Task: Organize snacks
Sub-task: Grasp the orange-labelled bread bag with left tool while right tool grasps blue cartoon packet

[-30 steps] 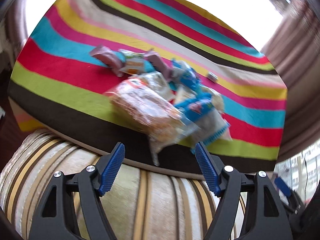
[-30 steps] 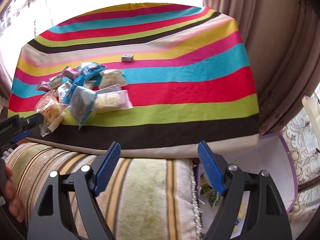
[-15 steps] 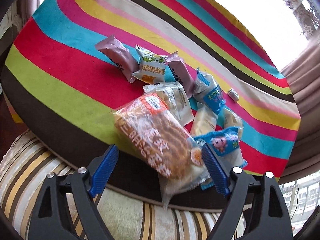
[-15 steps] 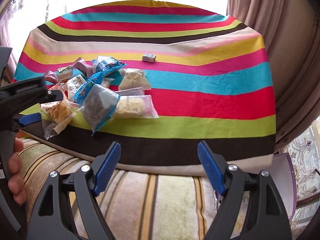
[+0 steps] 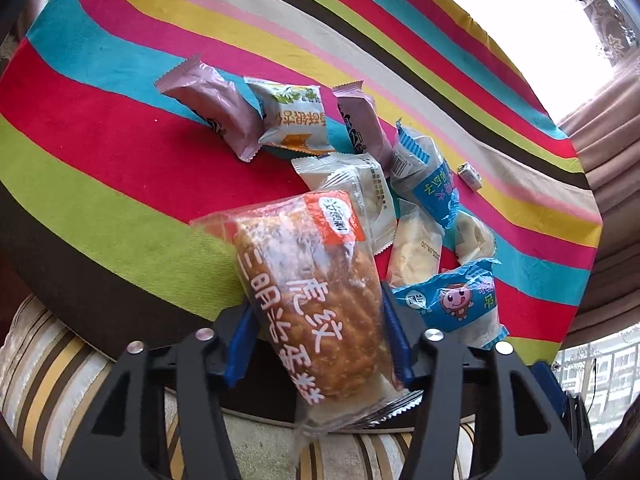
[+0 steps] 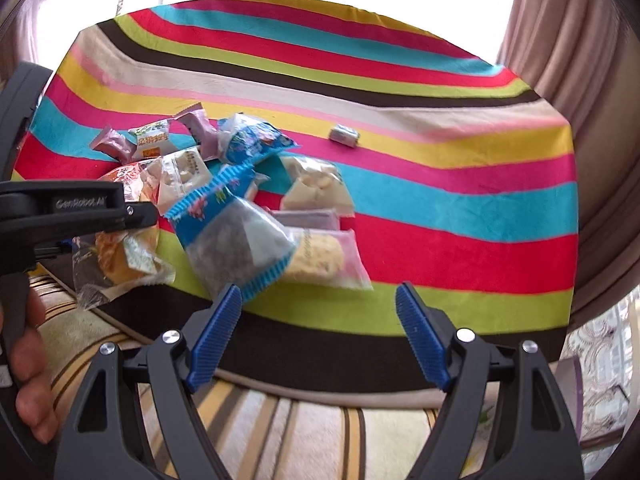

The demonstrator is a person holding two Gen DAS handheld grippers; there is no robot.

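Clear plastic wrap, orange label: the cake packet now sits between the blue pads of the left gripper, tongs clamped on both its long sides. 1 s ago the tongs stood wide apart, short of the pile; 0.5 s ago they straddled the packet w/o contact. So: approach done, grasp made. Packet's crimped tail overhangs the near edge of the striped tabletop, above the striped cushion. Whether it is lifted clear cannot be told.

Right gripper: tongs apart, nothing between them, hanging over the cushion just short of the near edge. It has closed in on the table over the last sec. Nearest item to it is the blue-edged packet, near edge, left of ctr.

Further in, rest of the snack pile lies untouched: cartoon blue packet, white packet, green-print packet, two mauve bars. Small wrapped sweet lies apart, toward the far right.

Judgement: first item secured; sorting barely begun. Soft cake, so crush risk under hard clamping.
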